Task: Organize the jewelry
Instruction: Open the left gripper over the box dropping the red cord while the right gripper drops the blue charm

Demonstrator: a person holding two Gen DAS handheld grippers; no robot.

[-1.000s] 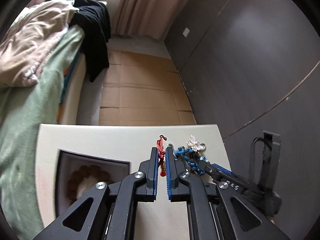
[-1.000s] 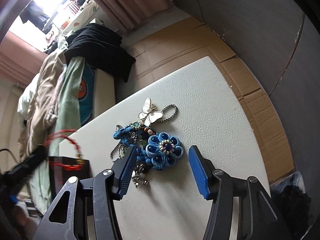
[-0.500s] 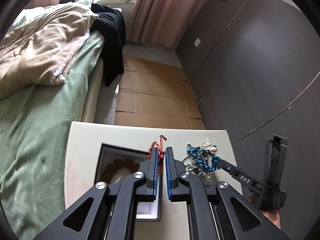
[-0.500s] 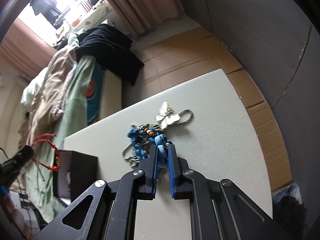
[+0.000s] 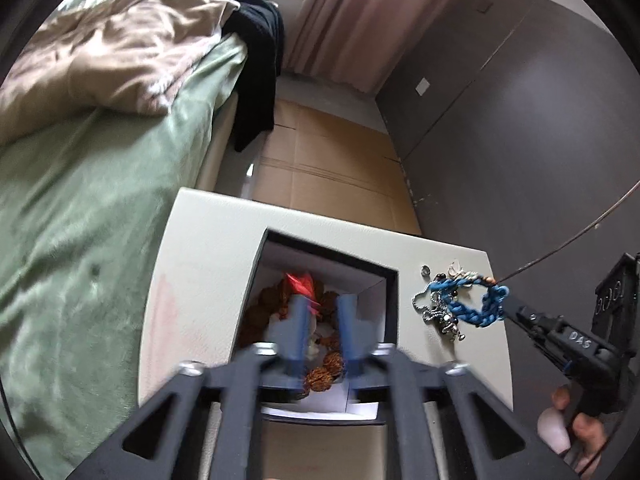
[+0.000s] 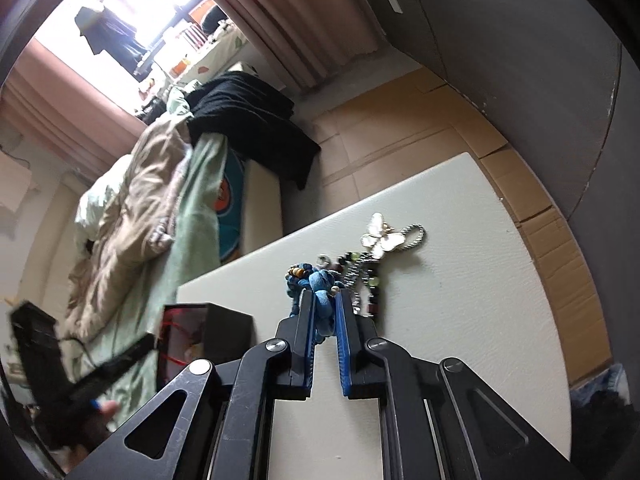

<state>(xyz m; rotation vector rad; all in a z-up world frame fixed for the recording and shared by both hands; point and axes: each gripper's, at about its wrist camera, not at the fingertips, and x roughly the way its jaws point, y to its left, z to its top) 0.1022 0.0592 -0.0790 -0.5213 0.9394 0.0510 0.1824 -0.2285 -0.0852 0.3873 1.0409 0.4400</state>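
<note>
left tongs [image 5: 322, 314] now over the box [image 5: 390, 300], opening; right tongs [image 6: 323, 308] lifting blue bracelet [image 6: 322, 280].

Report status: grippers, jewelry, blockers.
Left gripper opening over the box, red bracelet dropping in. Right gripper shut on blue braided bracelet, tangled with chains. Nothing blocking.

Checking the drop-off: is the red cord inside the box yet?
Inside: the red cord lies over the brown beads within the box.

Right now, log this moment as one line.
left gripper: opening over box, red cord dropping in | right gripper: shut on blue bracelet, lifted off table
</note>
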